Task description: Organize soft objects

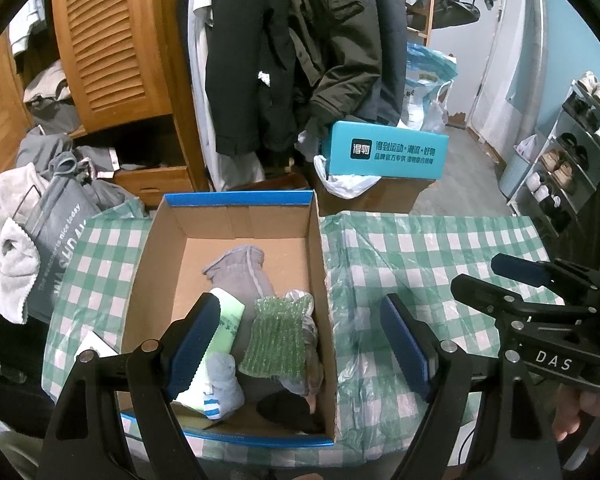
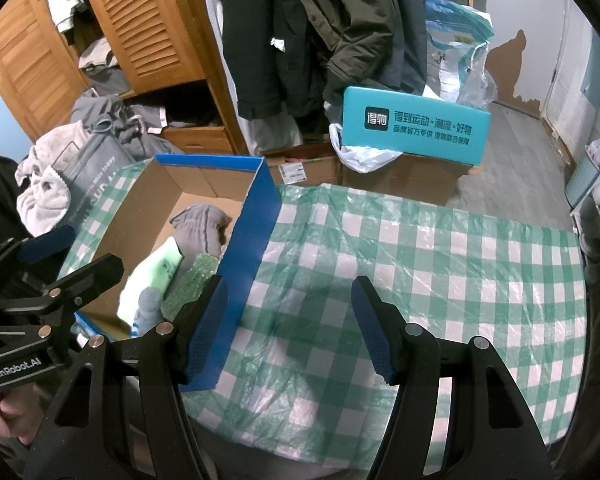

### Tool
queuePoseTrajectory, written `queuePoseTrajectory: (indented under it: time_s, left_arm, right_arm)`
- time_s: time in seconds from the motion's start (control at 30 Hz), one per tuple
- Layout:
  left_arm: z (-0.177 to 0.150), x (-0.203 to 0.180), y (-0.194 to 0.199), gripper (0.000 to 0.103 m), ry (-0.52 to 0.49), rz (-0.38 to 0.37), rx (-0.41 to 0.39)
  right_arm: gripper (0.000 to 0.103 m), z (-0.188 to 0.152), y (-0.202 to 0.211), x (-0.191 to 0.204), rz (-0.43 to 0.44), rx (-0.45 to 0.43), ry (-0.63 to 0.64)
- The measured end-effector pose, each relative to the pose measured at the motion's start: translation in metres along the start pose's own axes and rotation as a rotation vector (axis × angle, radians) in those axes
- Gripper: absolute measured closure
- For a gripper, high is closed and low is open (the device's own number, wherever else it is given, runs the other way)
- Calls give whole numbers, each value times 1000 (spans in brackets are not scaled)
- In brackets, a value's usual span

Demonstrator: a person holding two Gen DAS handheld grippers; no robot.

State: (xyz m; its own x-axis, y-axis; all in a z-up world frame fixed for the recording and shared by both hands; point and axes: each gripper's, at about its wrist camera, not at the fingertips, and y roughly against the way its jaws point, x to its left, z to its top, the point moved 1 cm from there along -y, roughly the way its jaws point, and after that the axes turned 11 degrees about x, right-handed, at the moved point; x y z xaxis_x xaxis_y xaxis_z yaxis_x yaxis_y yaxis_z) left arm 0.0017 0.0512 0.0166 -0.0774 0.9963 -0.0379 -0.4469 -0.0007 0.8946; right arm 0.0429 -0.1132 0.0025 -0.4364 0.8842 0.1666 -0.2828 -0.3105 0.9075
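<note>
An open cardboard box with blue sides (image 1: 236, 216) (image 2: 256, 220) stands on the checked table. Inside lie a grey sock (image 1: 240, 272) (image 2: 204, 224), a light green and white sock (image 1: 224, 328) (image 2: 160, 268), a green knobbly cloth (image 1: 278, 332) (image 2: 188, 280), a small grey-blue sock (image 1: 224, 380) and a dark item (image 1: 288, 404). My left gripper (image 1: 300, 344) is open and empty, held above the box's near end. My right gripper (image 2: 288, 328) is open and empty over the tablecloth, just right of the box. The right gripper also shows in the left wrist view (image 1: 512, 276).
The table has a green and white checked plastic cover (image 2: 420, 264). Behind it stand cardboard boxes, a teal box (image 1: 384, 150) (image 2: 416, 124) and hanging coats (image 1: 300, 48). A laundry bag with towels (image 1: 32, 248) is at the left. A shoe rack (image 1: 572, 152) is at the right.
</note>
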Motion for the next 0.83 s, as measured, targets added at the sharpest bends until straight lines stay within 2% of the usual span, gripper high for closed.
queuePoseTrajectory:
  time_s: [0.83]
  left_arm:
    - [-2,-7,0,20,-21,-4,6]
  right_arm:
    - [39,-1,2,-6,-1,1,-2]
